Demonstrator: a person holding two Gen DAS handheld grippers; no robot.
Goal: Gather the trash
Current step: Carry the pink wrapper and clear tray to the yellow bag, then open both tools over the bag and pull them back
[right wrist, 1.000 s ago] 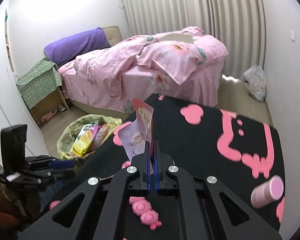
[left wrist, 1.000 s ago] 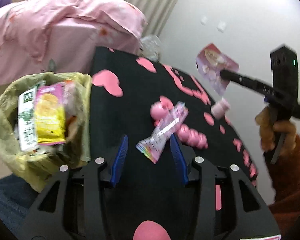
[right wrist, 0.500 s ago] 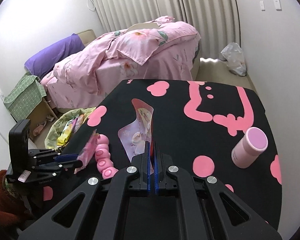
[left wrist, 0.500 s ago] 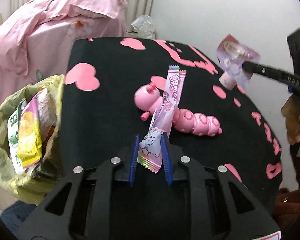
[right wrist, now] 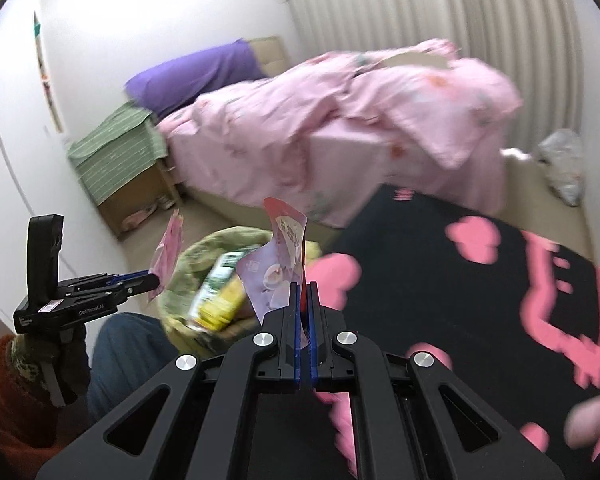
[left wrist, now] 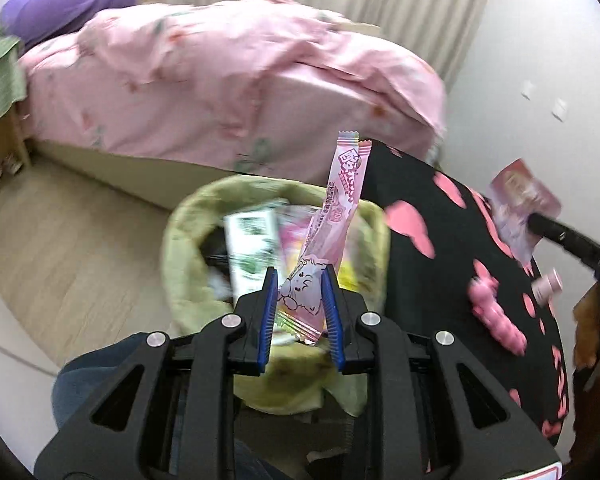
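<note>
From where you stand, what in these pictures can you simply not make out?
- Left view: the print on the long pink wrapper in the left tool is too small to read.
- Left view: the bin's contents are blurred; its bottom is hidden by trash.
- Right view: the pink bottle is blurred and cut off by the edge.
- Right view: the right tool hides the purple pouch's lower end.

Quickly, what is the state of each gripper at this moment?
Left gripper: closed on the long pink snack wrapper.
Right gripper: closed on the purple pouch.
</note>
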